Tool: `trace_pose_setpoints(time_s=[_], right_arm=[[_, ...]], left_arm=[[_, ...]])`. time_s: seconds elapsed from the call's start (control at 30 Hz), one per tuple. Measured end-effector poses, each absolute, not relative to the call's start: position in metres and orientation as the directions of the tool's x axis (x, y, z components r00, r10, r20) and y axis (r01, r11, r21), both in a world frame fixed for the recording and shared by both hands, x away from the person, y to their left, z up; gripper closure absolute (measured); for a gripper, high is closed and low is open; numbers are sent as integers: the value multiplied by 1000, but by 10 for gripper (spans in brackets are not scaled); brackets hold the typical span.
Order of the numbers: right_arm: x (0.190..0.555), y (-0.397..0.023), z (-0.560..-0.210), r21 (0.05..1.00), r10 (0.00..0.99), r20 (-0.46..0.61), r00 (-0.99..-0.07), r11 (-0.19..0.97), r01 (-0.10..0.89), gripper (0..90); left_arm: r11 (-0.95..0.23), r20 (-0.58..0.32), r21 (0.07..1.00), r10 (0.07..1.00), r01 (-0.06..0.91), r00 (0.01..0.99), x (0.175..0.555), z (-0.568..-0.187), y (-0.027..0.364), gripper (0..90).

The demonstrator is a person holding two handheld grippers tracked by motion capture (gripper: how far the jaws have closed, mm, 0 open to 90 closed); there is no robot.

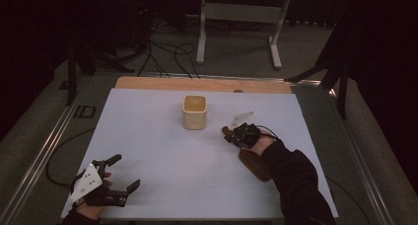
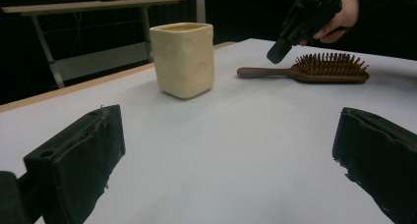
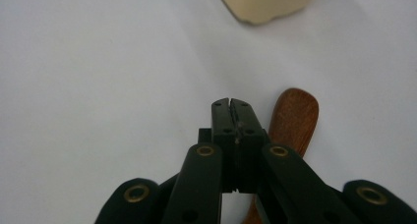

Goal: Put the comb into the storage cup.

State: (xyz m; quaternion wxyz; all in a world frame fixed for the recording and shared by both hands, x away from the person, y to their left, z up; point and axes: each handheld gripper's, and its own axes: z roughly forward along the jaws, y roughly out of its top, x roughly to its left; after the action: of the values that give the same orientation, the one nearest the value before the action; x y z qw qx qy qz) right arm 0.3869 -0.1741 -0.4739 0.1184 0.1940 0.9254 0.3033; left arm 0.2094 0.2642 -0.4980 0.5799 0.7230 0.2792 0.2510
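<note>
- Table: one white work surface with a wooden strip along its far edge; it bears every item below.
- Right gripper: black, two-jawed, held in the person's right hand, a dark sleeve behind it. In the right gripper view its jaws are pressed flat together with nothing between them. The tips hover over the handle end of the hairbrush; the handle lies just to one side of the shut tips, and contact cannot be told. In the left gripper view the tips point down just above the handle.
- Left gripper: black, with a grey three-cornered plate on top, held in the person's left hand at the near left corner of the table. Its jaws are spread wide, nothing between them, well apart from cup and brush. The left gripper view shows the two pads at either edge, bare table between.
- Hairbrush: wooden, oval head, bristles up, lying flat on the right half of the table, partly under the right forearm. Its handle points toward the cup; in the right gripper view the rounded handle end is reddish brown.
- Cup: cream, square-sided with shallow round dimples, upright near the table's middle, toward the far side, apart from the handle tip.
</note>
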Motion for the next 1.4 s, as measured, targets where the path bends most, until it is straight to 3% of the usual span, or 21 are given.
trace_pose_setpoints(time_s=[0.6,0.97,1.4], right_arm=[[411,-166,-493,444,408,-110,-906,836,322,900],[419,-175,-495,431,433,-105,-895,831,352,900],[419,-215,-496,426,513,-101,-852,796,430,900]], left_arm=[[-164,36,980,700,111,713,209,-498,266,1],[-160,32,981,698,112,716,210,-498,265,1],[-163,34,980,696,112,717,210,-498,264,1]])
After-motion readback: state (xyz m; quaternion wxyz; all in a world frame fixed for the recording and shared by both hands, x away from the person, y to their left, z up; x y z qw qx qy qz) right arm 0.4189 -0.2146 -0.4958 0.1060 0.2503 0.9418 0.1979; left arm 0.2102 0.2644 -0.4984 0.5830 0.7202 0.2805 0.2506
